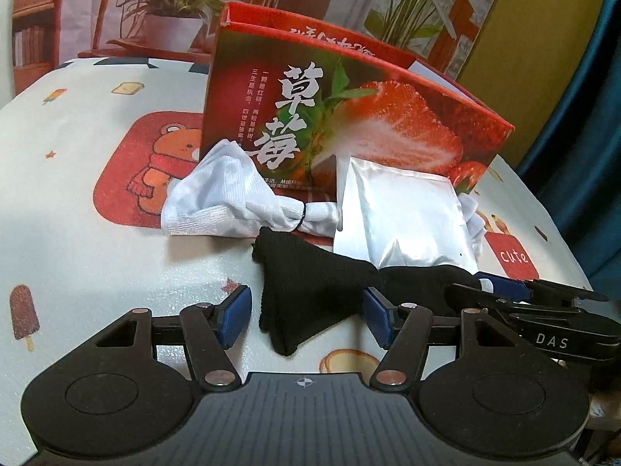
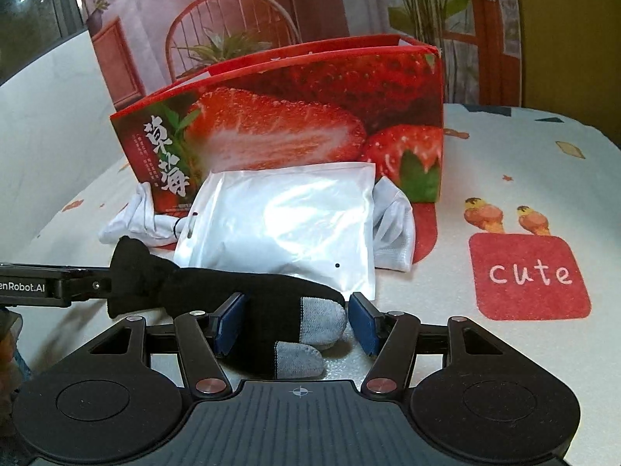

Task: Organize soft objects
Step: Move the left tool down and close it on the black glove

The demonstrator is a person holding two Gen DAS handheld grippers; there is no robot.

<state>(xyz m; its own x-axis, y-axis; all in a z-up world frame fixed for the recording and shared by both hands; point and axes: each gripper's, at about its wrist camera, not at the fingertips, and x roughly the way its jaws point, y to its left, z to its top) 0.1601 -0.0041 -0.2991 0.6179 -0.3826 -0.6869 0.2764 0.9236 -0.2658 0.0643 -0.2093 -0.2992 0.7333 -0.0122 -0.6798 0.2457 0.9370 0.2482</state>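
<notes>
Black glove lies between both open tools' pads.

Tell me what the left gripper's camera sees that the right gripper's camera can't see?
Only the left wrist view shows the bear picture on the tablecloth and the black sock's cuff end between the left gripper.

Only the right wrist view shows the sock's grey toes between the right gripper, and the two ice-cream pictures.

Both show the strawberry box, the silver pouch, the white cloth and the red "cute" patch.
</notes>
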